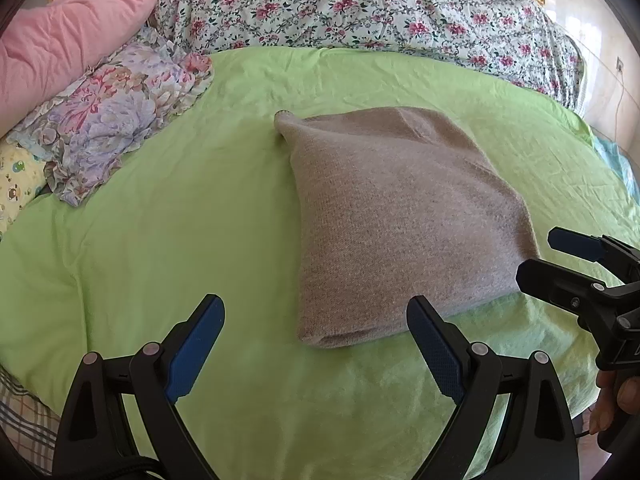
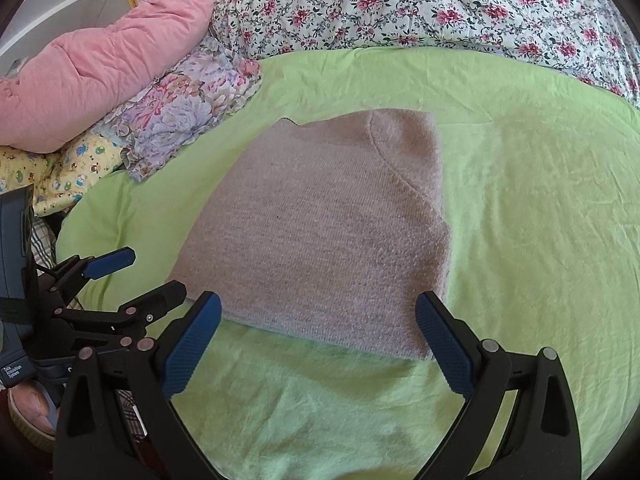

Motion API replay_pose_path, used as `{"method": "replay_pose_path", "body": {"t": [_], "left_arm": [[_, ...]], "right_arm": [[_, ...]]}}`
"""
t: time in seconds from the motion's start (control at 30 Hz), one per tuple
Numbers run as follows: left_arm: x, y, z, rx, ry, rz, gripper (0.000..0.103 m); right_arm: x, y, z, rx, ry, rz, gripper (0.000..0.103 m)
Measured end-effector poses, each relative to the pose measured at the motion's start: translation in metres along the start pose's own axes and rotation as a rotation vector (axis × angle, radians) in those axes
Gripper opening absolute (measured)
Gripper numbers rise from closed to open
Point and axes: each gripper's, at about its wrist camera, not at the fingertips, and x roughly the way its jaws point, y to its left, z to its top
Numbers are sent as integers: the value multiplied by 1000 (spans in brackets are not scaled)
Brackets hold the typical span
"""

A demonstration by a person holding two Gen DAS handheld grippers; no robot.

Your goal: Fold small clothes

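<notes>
I am holding two black grippers with blue ribbed pads over a bed, and both are standing with their fingers spread wide and nothing between them. My left gripper (image 1: 316, 334) is hovering just short of the near edge of one folded grey-beige knitted garment (image 1: 400, 216), its right pad overlapping the garment's near hem in the left wrist view, though I cannot tell whether it is touching the wool. My right gripper (image 2: 318, 332) is hanging in front of the same garment (image 2: 332, 224), which is lying flat in the middle of one light green wrinkled sheet (image 2: 540, 200) as a rough rectangle, with a curved seam showing near its far right corner and one small point sticking out at its far left corner. From each camera I am seeing the other gripper at the frame's side, also spread, the right one (image 1: 536, 254) near the garment's right corner. Beyond the sheet one white quilt with pink flowers (image 1: 360, 4) is running across the far side. To the far left, one pink padded quilt (image 2: 108, 64) is lying bunched, one frilled pillow in lilac and pink flowers (image 2: 188, 108) is resting against it at the sheet's edge, and one yellow cloth with small cartoon prints (image 2: 68, 172) is peeking out beneath.
</notes>
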Motion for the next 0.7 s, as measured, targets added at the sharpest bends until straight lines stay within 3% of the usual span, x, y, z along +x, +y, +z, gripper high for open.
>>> {"method": "replay_pose_path", "body": {"t": [0.7], "left_arm": [[1,-1,8,10,-8,-12,93]], "right_arm": [[-4,-5,8,15,-11,-2,98]]}}
